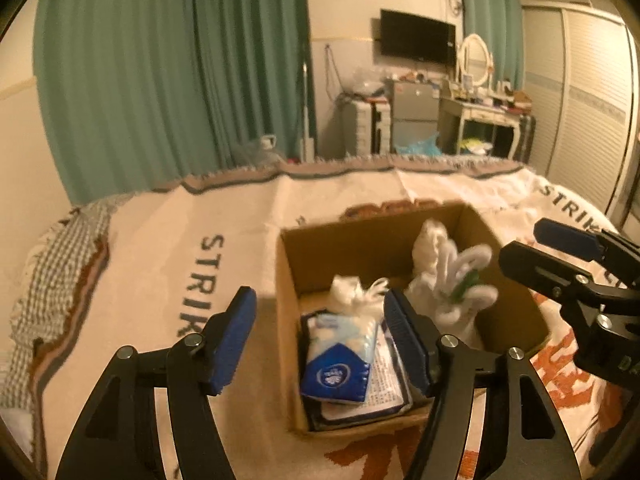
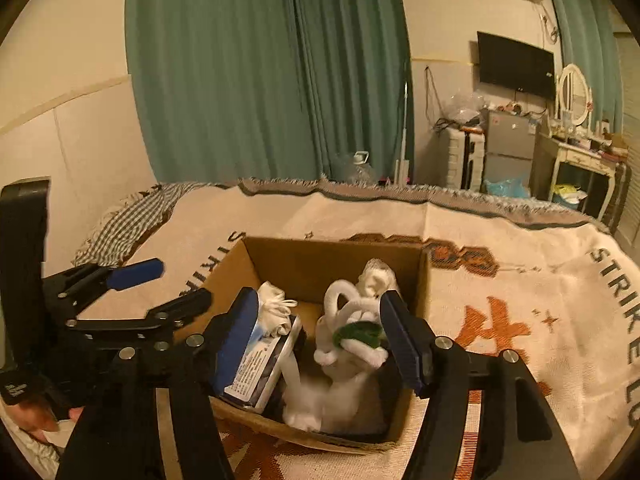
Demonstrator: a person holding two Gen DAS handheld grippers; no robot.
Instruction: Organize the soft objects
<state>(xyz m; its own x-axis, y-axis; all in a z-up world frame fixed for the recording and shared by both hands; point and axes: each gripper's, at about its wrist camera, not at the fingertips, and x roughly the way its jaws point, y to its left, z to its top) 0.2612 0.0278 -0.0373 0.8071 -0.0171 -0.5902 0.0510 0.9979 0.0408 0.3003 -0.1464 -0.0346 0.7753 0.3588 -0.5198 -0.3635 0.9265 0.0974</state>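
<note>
Your right gripper (image 2: 318, 342) hangs directly over the white plush toy (image 2: 352, 344), and that is the relation your next move turns on: the toy sits in the right half of the cardboard box (image 2: 332, 258), straight ahead of and slightly below your right jaws, centred in the gap between them. Those jaws are spread wide and grip nothing; the toy's looped limbs and green patch show between the two blue pads without touching either, as far as the right wrist view shows.

The toy stands roughly upright, its long axis running from the box floor up toward the far wall (so it lies along your line of sight, not across the jaws). Judging from this, a descent with the jaws as they are would straddle its body.

Your left gripper (image 1: 320, 340) is also released, its jaws wide apart and empty. It hovers over the box's left half, where a blue tissue pack (image 1: 340, 356) lies on a flat printed packet (image 1: 372, 396), with a small white knotted bundle (image 1: 356, 292) just behind. The toy lies to the right of the left jaws, so your right hand is clearly nearer to it.

The box rests on the patterned blanket (image 1: 248, 216) covering the bed.
</note>
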